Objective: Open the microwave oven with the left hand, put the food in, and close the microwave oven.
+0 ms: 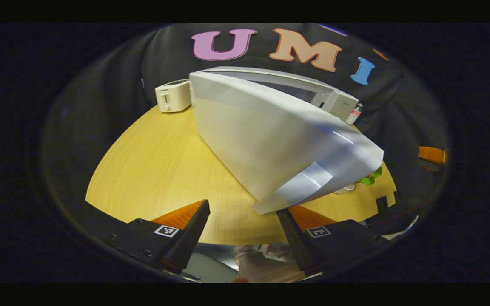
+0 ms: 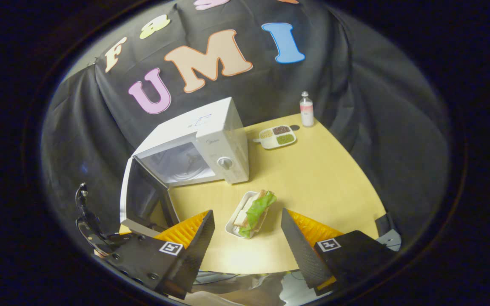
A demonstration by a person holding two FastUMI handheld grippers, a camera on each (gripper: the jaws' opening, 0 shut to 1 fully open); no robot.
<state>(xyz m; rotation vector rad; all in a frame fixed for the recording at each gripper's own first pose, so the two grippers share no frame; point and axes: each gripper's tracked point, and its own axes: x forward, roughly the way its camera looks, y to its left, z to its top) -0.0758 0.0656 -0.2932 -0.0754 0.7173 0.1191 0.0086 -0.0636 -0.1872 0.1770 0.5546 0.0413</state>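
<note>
The white microwave [image 2: 211, 144] stands on the round wooden table [image 2: 334, 178] with its door [image 2: 136, 195] swung wide and the cavity showing. In the left gripper view the door's outer face [image 1: 270, 144] looms close, and its grey handle [image 1: 296, 189] ends just above my left gripper's right finger. My left gripper [image 1: 243, 210] is open and holds nothing. A sandwich with lettuce on a small white plate [image 2: 253, 210] lies in front of the microwave. My right gripper [image 2: 247, 216] is open, hovering with one finger on each side of the plate, above it.
A white toaster [image 1: 172, 95] stands left of the microwave. A divided tray of grains [image 2: 277, 137] and a small bottle [image 2: 306, 110] sit behind it on the right. Bare wood spreads right of the sandwich. The table's near edge runs just beyond both grippers.
</note>
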